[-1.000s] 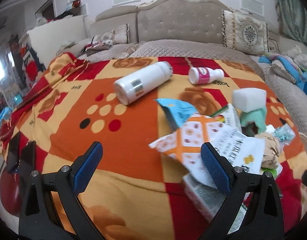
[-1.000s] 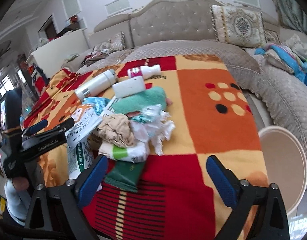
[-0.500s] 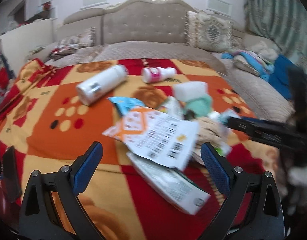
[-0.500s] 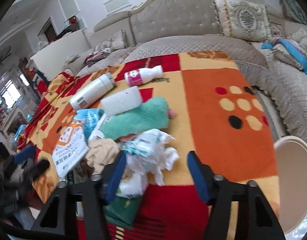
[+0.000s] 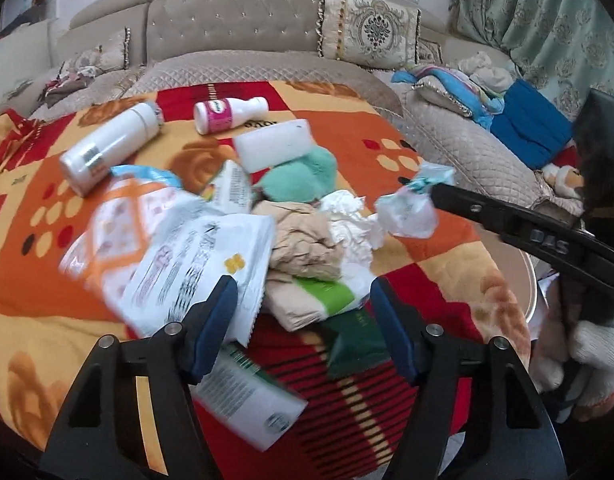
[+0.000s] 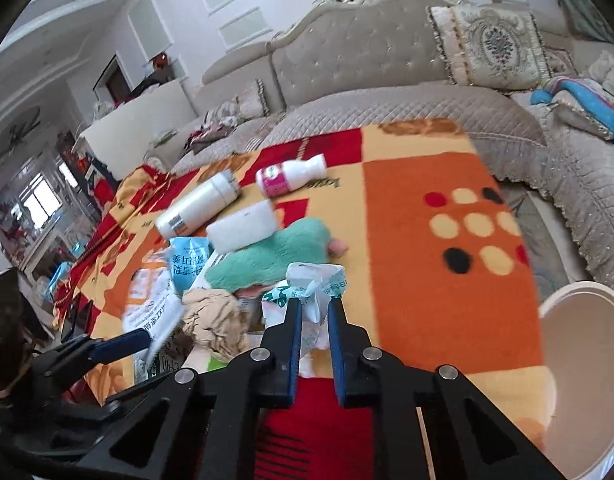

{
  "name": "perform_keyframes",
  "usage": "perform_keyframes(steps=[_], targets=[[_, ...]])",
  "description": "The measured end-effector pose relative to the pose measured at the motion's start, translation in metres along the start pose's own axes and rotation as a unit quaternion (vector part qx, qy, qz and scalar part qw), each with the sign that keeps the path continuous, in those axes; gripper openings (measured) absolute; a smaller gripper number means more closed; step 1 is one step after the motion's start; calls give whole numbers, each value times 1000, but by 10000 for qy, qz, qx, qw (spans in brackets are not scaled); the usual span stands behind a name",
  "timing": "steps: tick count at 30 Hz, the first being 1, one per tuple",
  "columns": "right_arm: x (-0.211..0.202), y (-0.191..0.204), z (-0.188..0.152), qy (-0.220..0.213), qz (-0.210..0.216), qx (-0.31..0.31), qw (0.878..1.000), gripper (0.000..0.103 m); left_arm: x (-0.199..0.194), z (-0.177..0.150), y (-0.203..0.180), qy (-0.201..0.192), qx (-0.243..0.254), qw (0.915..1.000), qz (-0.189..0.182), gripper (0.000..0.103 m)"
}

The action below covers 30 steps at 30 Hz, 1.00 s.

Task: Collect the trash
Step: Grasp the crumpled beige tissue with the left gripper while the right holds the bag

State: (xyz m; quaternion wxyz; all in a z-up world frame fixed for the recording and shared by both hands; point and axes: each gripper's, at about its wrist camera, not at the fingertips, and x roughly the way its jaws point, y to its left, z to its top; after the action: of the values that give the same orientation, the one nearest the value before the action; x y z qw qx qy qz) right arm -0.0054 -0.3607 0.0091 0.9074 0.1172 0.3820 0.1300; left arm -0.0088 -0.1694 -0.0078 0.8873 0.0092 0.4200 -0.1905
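Now your right gripper [image 6: 315, 316] pinches the crumpled plastic wrapper [image 6: 317, 286], bunched upward; your left gripper [image 5: 303, 312], just narrowing, straddles the printed packet [image 5: 195, 272] corner; open blanket [image 6: 447, 300] rightward.

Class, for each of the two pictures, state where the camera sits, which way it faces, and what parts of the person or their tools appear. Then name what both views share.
Left wrist: on the left claw, facing down over the trash pile; shows its own fingers, the right claw pinching a crumpled plastic wrapper, and a gloved hand.
Right wrist: on the right claw, facing the sofa; shows the left claw.
Shared: the wrapper, white bottle, green towel.
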Motion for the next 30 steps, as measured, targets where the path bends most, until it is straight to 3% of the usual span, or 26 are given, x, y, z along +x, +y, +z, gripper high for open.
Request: perform_keyframes(steps=[6,11,12,13,14,17,24,30], targets=[[-15,-18,-5,-72,-10,157,9998,12,21,15,-11,9,65,9984,567,68],[-16,-26,-12,-54,39,241,9997,12,35,29,-3,-6,53,9969,780,65],[-17,-27,-13,-55,54,246,9997,12,38,31,-2,28,72,9969,781,58],[-17,-27,-13,-64,70,245,9997,12,40,32,-2,84,99,9968,784,36],[-18,-27,-13,-73,85,240,9997,12,43,33,-2,172,107,9972,725,23],[-22,-28,-15,-100,106,228,9996,12,42,30,-1,281,85,9982,521,17],[-35,-30,-15,-227,80,262,9994,12,1,36,-3,183,-32,9993,-323,15],[-47,-30,-15,-334,0,252,9991,12,-23,46,-16,1,-1,9983,-589,15]])
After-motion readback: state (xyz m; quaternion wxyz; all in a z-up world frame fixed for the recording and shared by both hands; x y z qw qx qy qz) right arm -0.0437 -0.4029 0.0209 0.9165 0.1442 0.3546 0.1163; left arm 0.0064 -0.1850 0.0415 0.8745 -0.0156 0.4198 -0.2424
